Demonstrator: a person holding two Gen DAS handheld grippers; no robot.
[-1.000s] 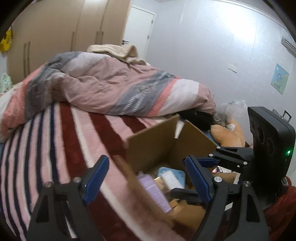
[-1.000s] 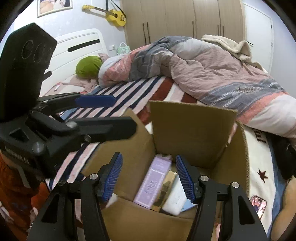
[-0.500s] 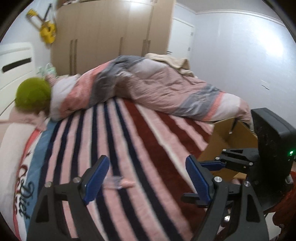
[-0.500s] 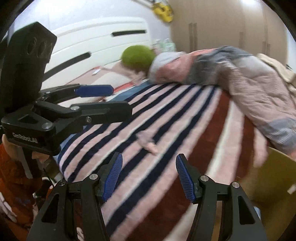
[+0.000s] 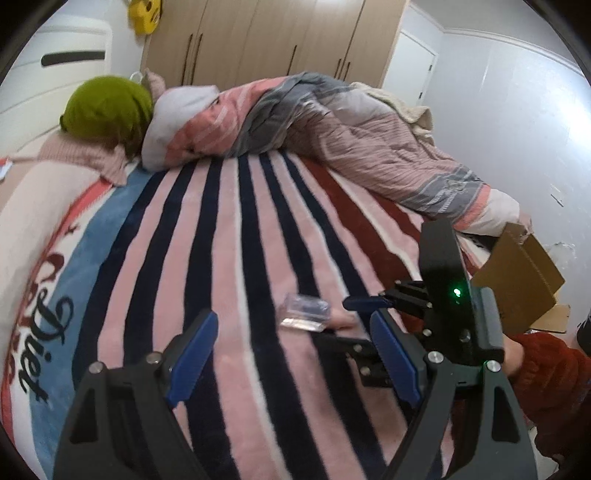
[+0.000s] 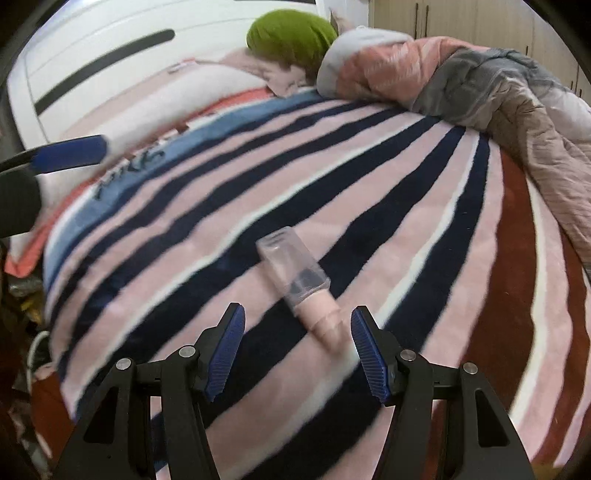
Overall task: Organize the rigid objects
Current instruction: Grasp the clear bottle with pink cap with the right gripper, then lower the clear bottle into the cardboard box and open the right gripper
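Observation:
A small pink bottle with a clear cap (image 6: pixel 301 286) lies on its side on the striped blanket (image 6: pixel 424 206). It also shows in the left wrist view (image 5: pixel 306 314). My right gripper (image 6: pixel 297 349) is open and empty, just short of the bottle's pink end, with the bottle lined up between its blue pads. In the left wrist view the right gripper (image 5: pixel 364 317) sits beside the bottle. My left gripper (image 5: pixel 291 358) is open and empty, hovering above the blanket left of the bottle.
An open cardboard box (image 5: pixel 521 280) stands at the bed's right edge. A rumpled pink and grey duvet (image 5: pixel 351 140) lies along the far side. A green cushion (image 6: pixel 291 33) and pillows sit by the white headboard (image 6: pixel 92 59).
Both grippers have swung left, away from the cardboard box of items, to the open blanket. The right gripper has closed in on the lying bottle. Both jaws stayed open.

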